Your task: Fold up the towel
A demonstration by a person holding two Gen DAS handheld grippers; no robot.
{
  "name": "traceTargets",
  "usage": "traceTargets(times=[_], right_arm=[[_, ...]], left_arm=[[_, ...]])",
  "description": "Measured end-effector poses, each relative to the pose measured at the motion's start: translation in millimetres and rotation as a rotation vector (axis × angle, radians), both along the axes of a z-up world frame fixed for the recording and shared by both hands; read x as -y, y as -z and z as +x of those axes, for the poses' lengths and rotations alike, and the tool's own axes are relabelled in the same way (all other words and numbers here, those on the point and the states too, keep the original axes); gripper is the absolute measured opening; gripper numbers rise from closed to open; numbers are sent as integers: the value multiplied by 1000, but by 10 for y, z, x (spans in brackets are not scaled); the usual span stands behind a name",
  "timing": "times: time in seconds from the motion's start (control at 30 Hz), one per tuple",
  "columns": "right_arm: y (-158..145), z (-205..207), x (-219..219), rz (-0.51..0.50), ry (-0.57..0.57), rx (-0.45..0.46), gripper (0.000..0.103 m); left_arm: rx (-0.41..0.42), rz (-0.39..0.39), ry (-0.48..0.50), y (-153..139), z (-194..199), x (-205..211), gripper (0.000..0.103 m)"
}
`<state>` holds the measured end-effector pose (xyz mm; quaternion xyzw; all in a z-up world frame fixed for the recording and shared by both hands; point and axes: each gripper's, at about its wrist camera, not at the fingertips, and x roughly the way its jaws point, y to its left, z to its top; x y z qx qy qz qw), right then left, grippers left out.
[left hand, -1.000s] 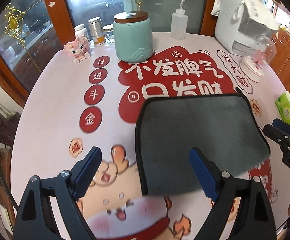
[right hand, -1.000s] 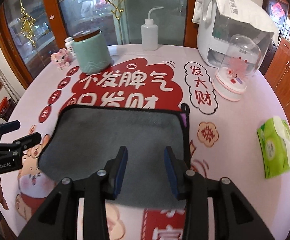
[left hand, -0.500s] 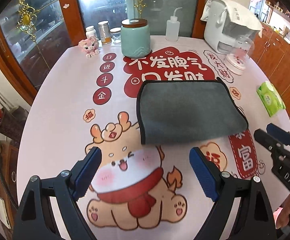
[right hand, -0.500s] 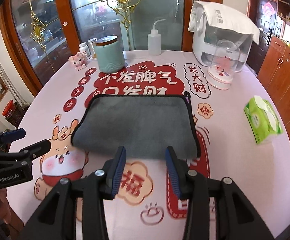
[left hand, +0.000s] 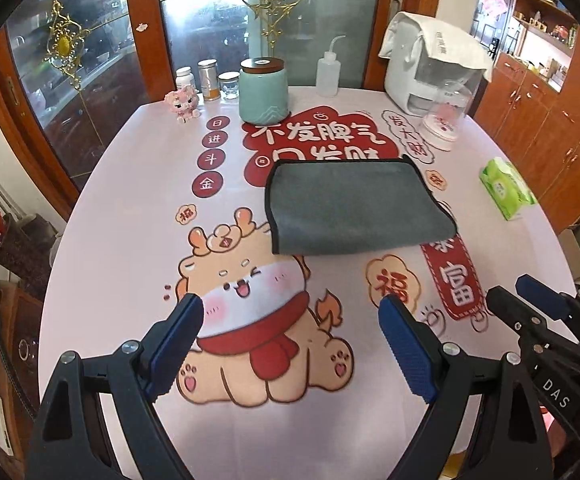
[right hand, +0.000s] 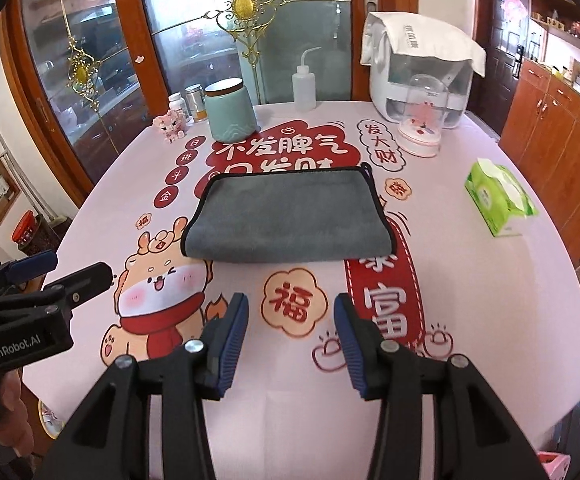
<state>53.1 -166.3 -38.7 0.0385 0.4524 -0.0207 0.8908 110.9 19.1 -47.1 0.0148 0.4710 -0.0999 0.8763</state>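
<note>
The towel (left hand: 354, 204) hides part of the tablecloth's red lettering (left hand: 318, 140).

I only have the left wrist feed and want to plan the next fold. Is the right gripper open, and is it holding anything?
Observer: The right wrist view shows the right gripper open, with nothing between its fingers, short of the towel's near edge.
Operator: Any loop or tag on the towel's right side?
Observer: Yes, a small black loop sticks out at its far right corner.
</note>
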Motion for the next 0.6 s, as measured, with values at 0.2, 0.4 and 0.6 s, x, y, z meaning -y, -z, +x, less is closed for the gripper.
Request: traceTargets(times=[0.2,0.4,0.6], right_arm=[[-155,-249,-31,-18,23,3,45],[-344,-466,-37,-39,6,21,56],[-452,-648,32,-28,8,21,56]], left_arm=[[8,-5,5,-130,-222,0,88],[12,-9,-9,-275,-405,16,88],[11,-10,-30,-364,-620,77,88]])
